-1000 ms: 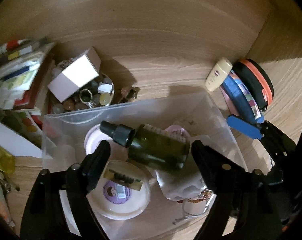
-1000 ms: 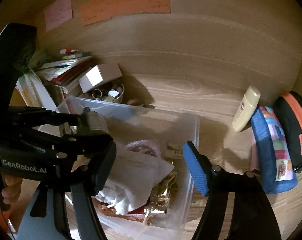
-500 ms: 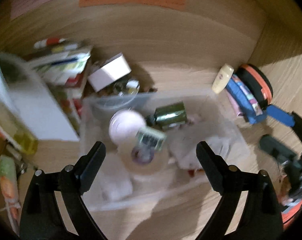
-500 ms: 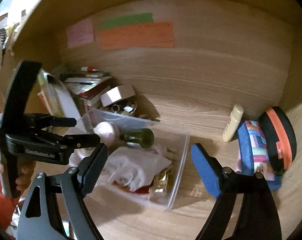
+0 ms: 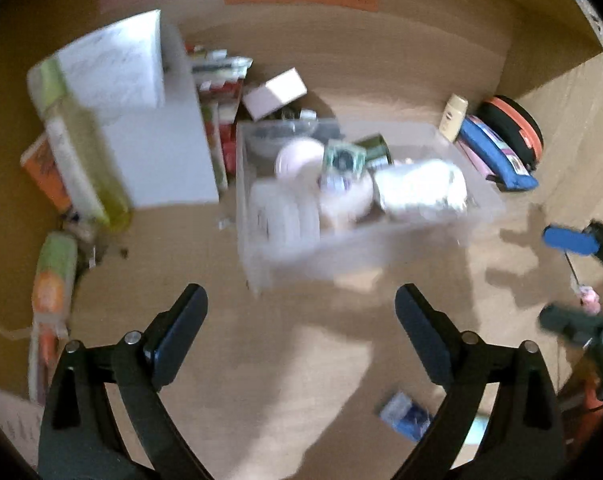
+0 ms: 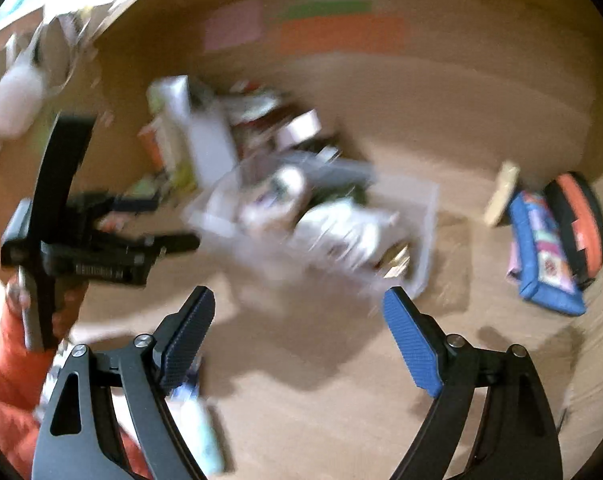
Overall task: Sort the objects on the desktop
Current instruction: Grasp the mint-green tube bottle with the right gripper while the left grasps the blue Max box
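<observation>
A clear plastic bin (image 5: pixel 477 216) stands on the wooden desk, filled with a dark green bottle (image 5: pixel 375 148), round white jars (image 5: pixel 345 196) and a white cloth (image 5: pixel 421 188). It also shows, blurred, in the right wrist view (image 6: pixel 425 232). My left gripper (image 5: pixel 301 324) is open and empty, well back from the bin over bare desk. My right gripper (image 6: pixel 299 324) is open and empty, also back from the bin. One blue pad of the right gripper shows in the left wrist view (image 5: pixel 567 240).
Books and a white box (image 5: pixel 273 94) lie left of and behind the bin. A cream tube (image 5: pixel 453 116), a blue pouch (image 5: pixel 493 152) and a black-orange case (image 5: pixel 513 128) lie at the right wall. A small blue packet (image 5: pixel 405 416) lies on the near desk. Wooden walls close the back and right.
Both grippers have pulled back and up from the bin. The green bottle that lay between my left fingers now lies in the bin. Both views are motion-blurred.
</observation>
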Motion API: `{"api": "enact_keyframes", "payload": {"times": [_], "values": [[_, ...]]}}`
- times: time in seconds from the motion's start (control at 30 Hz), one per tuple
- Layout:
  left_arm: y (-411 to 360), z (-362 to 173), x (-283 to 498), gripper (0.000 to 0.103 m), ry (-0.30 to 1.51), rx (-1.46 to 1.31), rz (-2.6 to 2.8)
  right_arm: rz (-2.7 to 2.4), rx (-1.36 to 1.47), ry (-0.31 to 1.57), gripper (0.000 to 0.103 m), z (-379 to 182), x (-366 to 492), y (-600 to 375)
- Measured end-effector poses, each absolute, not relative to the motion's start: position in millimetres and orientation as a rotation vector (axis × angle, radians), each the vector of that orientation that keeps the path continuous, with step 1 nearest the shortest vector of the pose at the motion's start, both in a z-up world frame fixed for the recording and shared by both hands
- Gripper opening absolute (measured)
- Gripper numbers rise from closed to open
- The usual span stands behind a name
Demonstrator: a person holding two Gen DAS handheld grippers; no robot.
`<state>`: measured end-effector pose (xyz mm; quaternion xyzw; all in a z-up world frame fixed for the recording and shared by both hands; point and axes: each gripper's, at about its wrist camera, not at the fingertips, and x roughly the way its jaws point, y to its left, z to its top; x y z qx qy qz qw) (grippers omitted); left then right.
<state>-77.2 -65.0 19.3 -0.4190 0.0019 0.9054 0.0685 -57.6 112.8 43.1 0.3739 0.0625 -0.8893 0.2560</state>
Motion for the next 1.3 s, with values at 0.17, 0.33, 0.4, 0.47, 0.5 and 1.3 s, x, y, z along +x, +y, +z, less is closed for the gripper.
{"api": "enact_keyframes", "payload": {"times": [0.17,0.33,0.4,0.47,0.5,1.3], "values": [[-71.1,9.6,-41.3,0.096,0.037,-1.262,2.732,-2.307,1.063,0.266,0.085,12.8,-28.4,96.1],[-68.0,-1.2,-17.3,0.096,0.02,-1.247,2.692,-2.202,1.084,0.33,0.083,-6.1,-8.3,78.8],[-66.2,-3.8,-5.4,0.096,0.007,-1.211,2.659,-2.162,1.085,0.357,0.082,-10.0,-2.1,72.0],[-66.2,-6.4,2.8,0.096,-0.003,-1.199,2.684,-2.134,1.081,0.399,0.081,-15.3,5.0,63.4],[-67.7,-7.9,6.7,0.096,-0.003,-1.193,2.707,-2.133,1.092,0.427,0.075,-18.0,6.4,59.5],[-6.7,-55.3,-10.3,0.096,0.202,-1.35,2.464,-2.238,1.167,0.37,0.023,-25.7,1.1,107.7]]}}
